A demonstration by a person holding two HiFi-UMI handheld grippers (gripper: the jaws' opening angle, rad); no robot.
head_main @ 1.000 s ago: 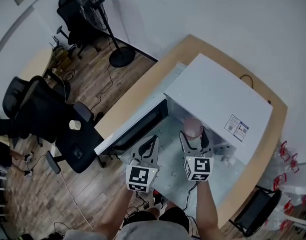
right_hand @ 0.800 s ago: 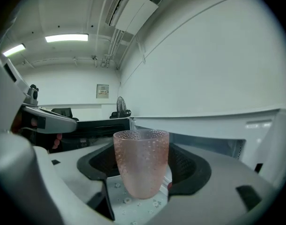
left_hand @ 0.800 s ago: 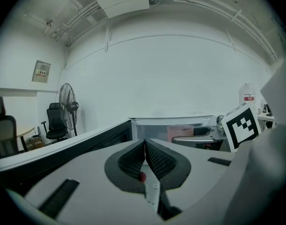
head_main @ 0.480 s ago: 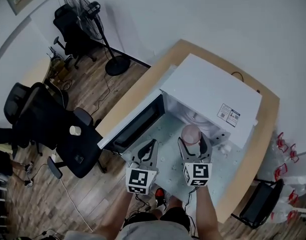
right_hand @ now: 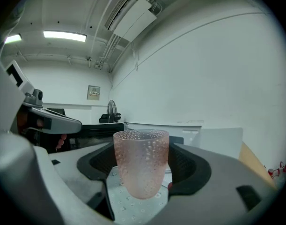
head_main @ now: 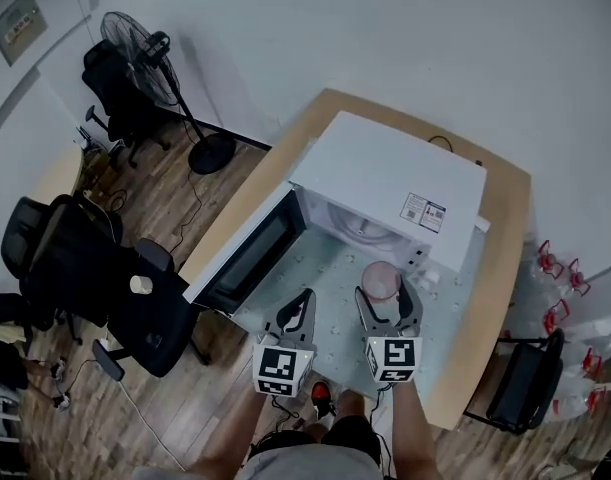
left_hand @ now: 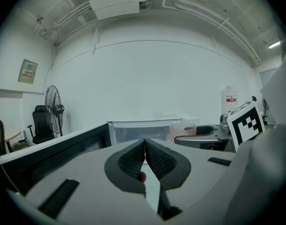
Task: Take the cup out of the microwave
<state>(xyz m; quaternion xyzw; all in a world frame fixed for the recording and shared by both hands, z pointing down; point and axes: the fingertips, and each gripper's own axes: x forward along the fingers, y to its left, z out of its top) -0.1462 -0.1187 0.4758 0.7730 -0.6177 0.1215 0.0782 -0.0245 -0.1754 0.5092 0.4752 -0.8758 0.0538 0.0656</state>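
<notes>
The white microwave point(head_main: 385, 183) stands on a wooden tabletop point(head_main: 507, 258) with its dark-windowed door point(head_main: 247, 258) swung wide to its left, so the cavity mouth faces the person. The pink, dimpled cup point(head_main: 381, 280) is outside that cavity, just in front of the microwave's open mouth and toward its right side, upright. It is clamped between the two dark pads of the right hand-held gripper point(head_main: 385, 300), whose jaws stand about a cup's width apart, one pressing each side of its wall. In the right gripper view the cup point(right_hand: 141, 161) fills the space between the jaws, its rim above them and its base showing against a pale dotted sheet point(right_hand: 133, 207). That sheet point(head_main: 330, 268) covers the tabletop in front of the microwave. The left hand-held gripper point(head_main: 300, 308) hovers in front of the microwave too, between the door's free edge and the cup, near both but touching neither. Its jaws are pressed together at the tips with nothing between them, as the left gripper view shows point(left_hand: 145, 146). A bare strip of sheet lies open between the microwave's front edge and the two grippers. More shows to the right of the cup, before the tabletop's wooden rim. To the left of the microwave the open door takes up the tabletop out to its edge. Beyond that edge, on the wooden floor point(head_main: 200, 203), a standing fan point(head_main: 145, 43) and black office chairs point(head_main: 95, 268) stand well apart from the microwave.
</notes>
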